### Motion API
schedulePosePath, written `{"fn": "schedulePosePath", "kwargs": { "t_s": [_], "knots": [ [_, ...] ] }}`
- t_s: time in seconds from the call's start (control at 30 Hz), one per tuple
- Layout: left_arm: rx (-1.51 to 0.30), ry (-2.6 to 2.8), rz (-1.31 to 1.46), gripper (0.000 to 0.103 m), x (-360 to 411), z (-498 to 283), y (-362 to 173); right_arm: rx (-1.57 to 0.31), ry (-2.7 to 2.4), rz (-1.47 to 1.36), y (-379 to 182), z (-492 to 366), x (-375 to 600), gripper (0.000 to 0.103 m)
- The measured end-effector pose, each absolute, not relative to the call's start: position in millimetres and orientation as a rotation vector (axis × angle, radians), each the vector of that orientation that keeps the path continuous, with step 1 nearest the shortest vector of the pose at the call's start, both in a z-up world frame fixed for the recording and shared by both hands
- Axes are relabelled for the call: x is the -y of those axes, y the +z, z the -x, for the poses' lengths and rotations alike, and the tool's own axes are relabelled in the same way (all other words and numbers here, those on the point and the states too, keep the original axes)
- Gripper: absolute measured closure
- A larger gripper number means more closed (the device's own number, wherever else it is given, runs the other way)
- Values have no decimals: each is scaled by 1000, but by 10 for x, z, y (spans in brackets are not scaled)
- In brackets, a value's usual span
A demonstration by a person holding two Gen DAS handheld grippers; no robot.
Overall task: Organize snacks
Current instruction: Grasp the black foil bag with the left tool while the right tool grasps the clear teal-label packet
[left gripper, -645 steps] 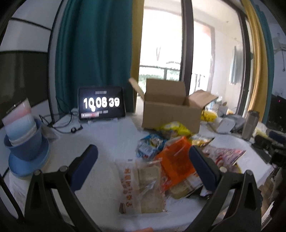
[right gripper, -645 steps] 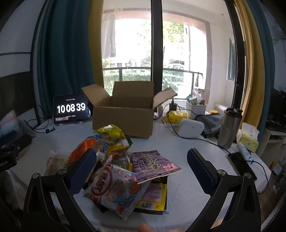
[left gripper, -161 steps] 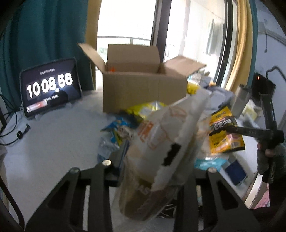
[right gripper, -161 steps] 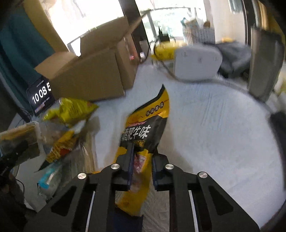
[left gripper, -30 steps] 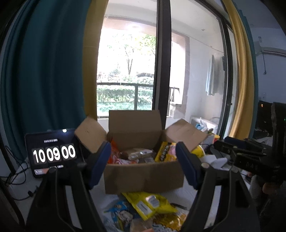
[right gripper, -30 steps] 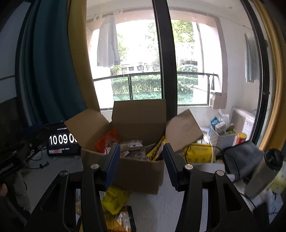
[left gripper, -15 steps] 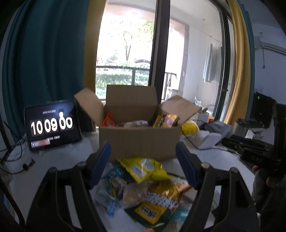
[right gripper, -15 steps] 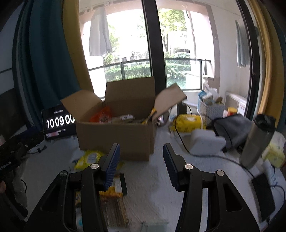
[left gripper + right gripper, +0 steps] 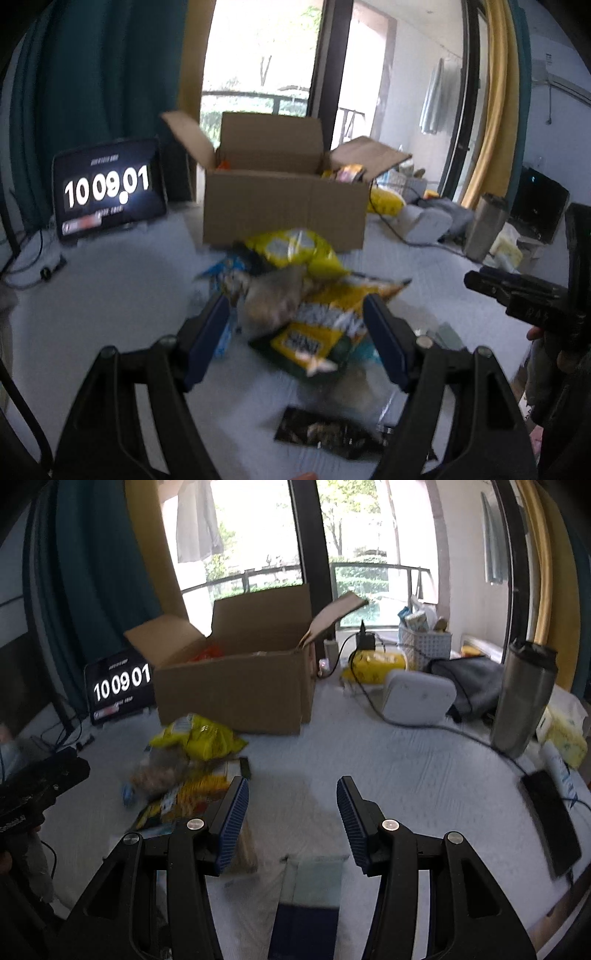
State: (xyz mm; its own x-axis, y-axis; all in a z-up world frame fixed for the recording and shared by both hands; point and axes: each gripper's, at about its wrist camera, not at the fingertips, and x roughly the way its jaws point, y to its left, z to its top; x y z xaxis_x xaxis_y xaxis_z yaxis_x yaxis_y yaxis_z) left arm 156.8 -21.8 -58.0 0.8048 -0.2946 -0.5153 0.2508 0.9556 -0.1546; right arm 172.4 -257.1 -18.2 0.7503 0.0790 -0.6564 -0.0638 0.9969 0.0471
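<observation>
Both grippers empty and spread over the white table [image 9: 388, 768]. The left gripper [image 9: 295, 332] hangs with its blue fingers [image 9: 207, 332] released, nothing pinched, and framed between them is the heap of snacks: a yellow-and-dark packet [image 9: 325, 325] dead centre, a pale, blurred bag [image 9: 273, 295] lying across its top at about 10 o'clock, and a bright yellow bag [image 9: 299, 251] at 12 o'clock, right up against the front wall of the cardboard box [image 9: 284, 210]. A blue wrapper [image 9: 225, 266] peeks out at the heap's 9 o'clock edge, and a dark packet [image 9: 325, 432] lies flat on the table at 6 o'clock, close to the camera. The box stands flaps up, with orange and yellow packaging showing just over its rim. At the box's 9 o'clock a tablet clock [image 9: 109, 190] is propped upright. Over to the right wrist view: the right gripper [image 9: 291, 827] is likewise released, its ribbed blue fingers [image 9: 232, 827] parted over bare table, the snack heap lying at its 10 o'clock. Directly under it at 6 o'clock lies a pale green and dark blue packet [image 9: 314, 882]. At 2 o'clock from it stand a white device [image 9: 417, 698] and a steel tumbler [image 9: 524, 698], and a black phone [image 9: 550, 819] lies at 3 o'clock near the table edge. Motion blur softens the packets, so their print is unreadable.
</observation>
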Motion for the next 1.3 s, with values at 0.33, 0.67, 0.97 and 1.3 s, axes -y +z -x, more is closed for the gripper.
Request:
{"fn": "schedulePosePath", "kwargs": {
  "t_s": [0.33, 0.67, 0.97, 1.3],
  "knots": [
    [-693, -276, 101, 27, 176, -1207, -1006, -841, 144, 1, -568, -1446, 2380, 50],
    [-765, -237, 120, 27, 26, -1069, -1249, -981, 313, 100, -1048, -1272, 1598, 51],
    [-796, -234, 172, 27, -101, -1013, -1341, -985, 404, 83, -1059, -1367, 1222, 51],
    [-795, -356, 154, 27, 158, -971, -1241, -879, 322, 32, -788, -1496, 1435, 50]
  ]
}}
